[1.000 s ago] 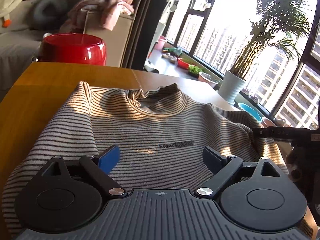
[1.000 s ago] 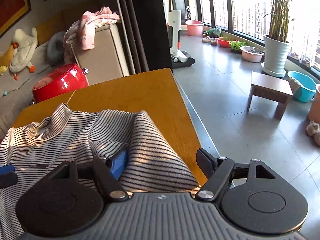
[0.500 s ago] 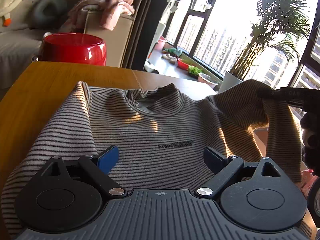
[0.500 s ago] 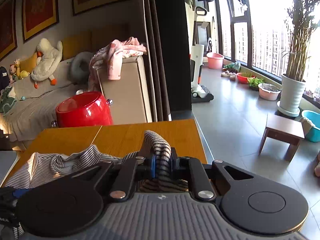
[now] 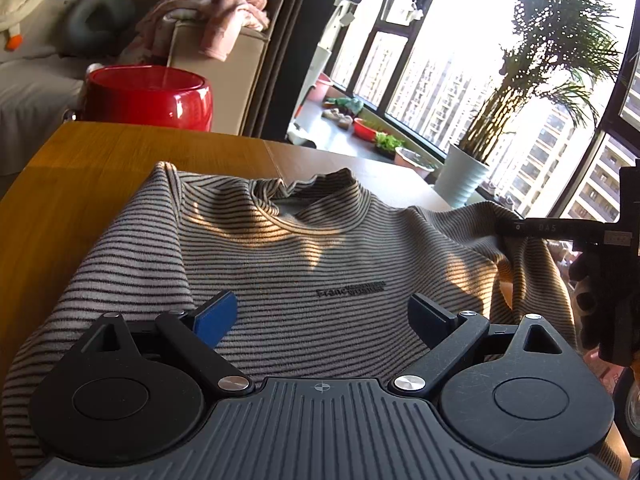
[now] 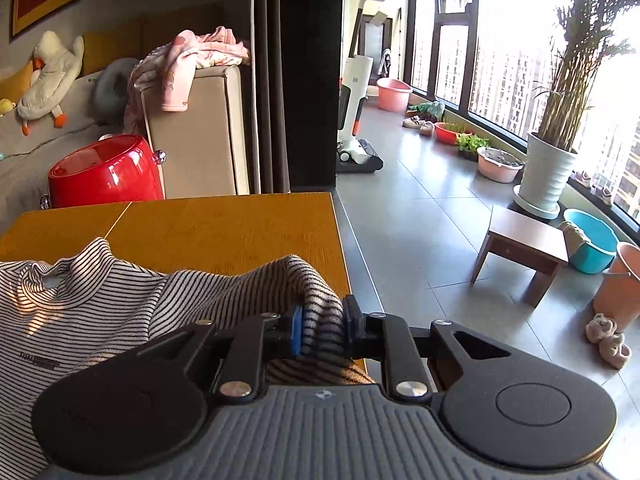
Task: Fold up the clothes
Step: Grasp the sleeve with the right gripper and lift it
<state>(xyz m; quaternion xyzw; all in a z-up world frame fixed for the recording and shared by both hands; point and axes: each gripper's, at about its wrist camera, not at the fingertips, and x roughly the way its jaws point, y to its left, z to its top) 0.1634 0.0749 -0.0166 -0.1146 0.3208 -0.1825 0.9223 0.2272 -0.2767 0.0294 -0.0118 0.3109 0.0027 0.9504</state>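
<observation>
Striped grey-and-dark knit sweater (image 5: 304,256) lies front-up on the orange-brown wooden worktop (image 5: 80,168), filling the middle and lower frame of the left wrist view, collar toward the far edge.

Left claw (image 5: 324,312): jaws spread wide, nothing between them, hovering over the sweater's chest near the small printed logo.

Right claw (image 6: 322,330): jaws have just been easing open a little, pads pinching a bunched fold of the sweater's sleeve (image 6: 320,320), lifted off the worktop near its right edge. In the left wrist view this claw (image 5: 512,229) enters at right centre, cloth draping below it.
</observation>
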